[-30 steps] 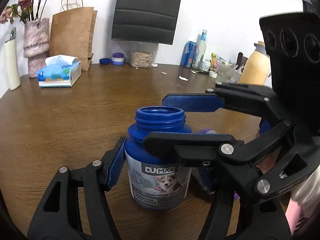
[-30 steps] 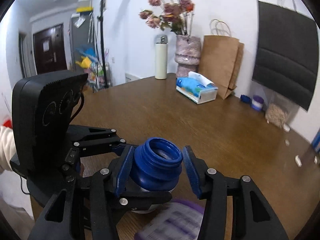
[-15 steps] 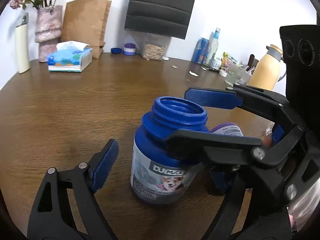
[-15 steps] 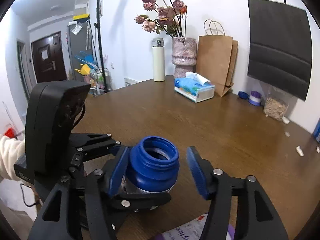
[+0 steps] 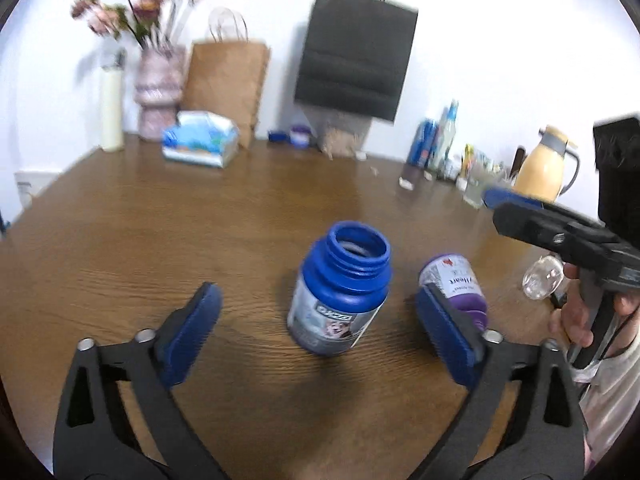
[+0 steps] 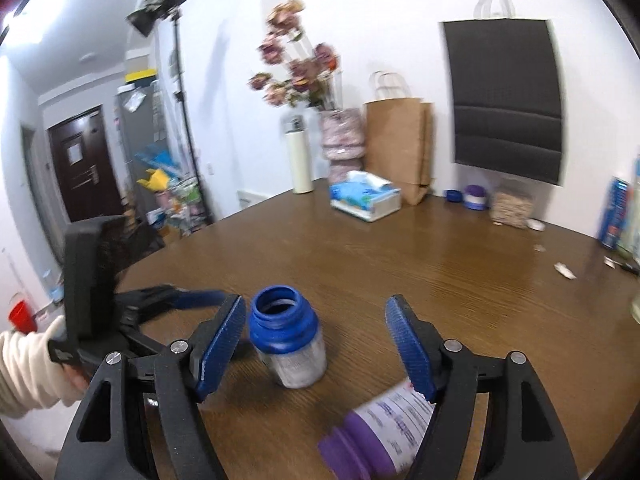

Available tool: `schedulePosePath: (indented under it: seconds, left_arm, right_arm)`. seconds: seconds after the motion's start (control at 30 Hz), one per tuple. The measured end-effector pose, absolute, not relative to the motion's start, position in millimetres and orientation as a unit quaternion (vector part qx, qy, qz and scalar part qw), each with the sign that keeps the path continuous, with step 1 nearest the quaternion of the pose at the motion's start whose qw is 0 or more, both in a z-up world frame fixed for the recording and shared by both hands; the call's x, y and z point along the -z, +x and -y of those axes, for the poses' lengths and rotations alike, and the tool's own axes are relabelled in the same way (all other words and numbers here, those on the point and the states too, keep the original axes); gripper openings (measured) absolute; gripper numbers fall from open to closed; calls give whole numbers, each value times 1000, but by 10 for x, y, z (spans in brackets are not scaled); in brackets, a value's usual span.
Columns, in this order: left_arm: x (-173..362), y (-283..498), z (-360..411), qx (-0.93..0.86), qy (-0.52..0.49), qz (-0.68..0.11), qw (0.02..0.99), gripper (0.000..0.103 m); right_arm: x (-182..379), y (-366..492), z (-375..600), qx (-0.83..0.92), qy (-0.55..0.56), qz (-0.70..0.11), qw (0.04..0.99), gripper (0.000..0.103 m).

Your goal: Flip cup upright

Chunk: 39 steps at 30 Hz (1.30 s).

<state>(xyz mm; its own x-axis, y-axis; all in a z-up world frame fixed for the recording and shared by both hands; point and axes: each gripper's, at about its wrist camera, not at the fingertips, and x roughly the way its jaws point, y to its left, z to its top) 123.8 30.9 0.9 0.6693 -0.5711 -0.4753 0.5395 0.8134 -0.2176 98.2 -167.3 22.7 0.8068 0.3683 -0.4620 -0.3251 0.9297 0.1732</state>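
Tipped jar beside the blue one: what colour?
Purple jar with white label, clearest in right wrist view.

You had a dark blue cup (image 5: pixel 340 288) with a white-grey label showing a dog print, on a brown wood-grain table (image 5: pixel 160 232). Your left gripper (image 5: pixel 316 332) and right gripper (image 6: pixel 316 344) were black with blue ridged pads. Purple bottle (image 5: pixel 456 288) wore a white label with purple text. Behind: tan paper bag (image 5: pixel 226 84), black bag (image 5: pixel 354 48), pink mottled vase (image 5: pixel 158 88) with pink flowers, cream flask (image 5: pixel 111 110), blue-white tissue pack (image 5: pixel 200 144), yellow jug (image 5: pixel 546 168) with grey top.
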Motion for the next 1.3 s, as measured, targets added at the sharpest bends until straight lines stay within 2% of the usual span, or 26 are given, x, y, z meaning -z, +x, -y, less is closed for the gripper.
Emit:
schedulePosePath:
  seconds: [0.03,0.23,0.4,0.6,1.3]
  left_arm:
    - [-62,1168,-395,300,-29,-254,919,103]
    - [-203,848,-879,187,3,-200,962,103]
    - [-220,761,-989,155,17,-192,969,103]
    - [-307,698,-981,148,16,-169,974,103]
    - [-375,130,-1042,136,7,-147,980,103]
  right_arm:
    - [-246,911,1724,-162,44,-254,952,82]
    - [-199,500,1992,-64,52,-275,958,83]
    - [-190,237,2008,-50,75,-277,957,83]
    - [-214,134,1806,-56,41,-270,960,83]
    - [-395,-234,1458,-84,37,-235,968,83]
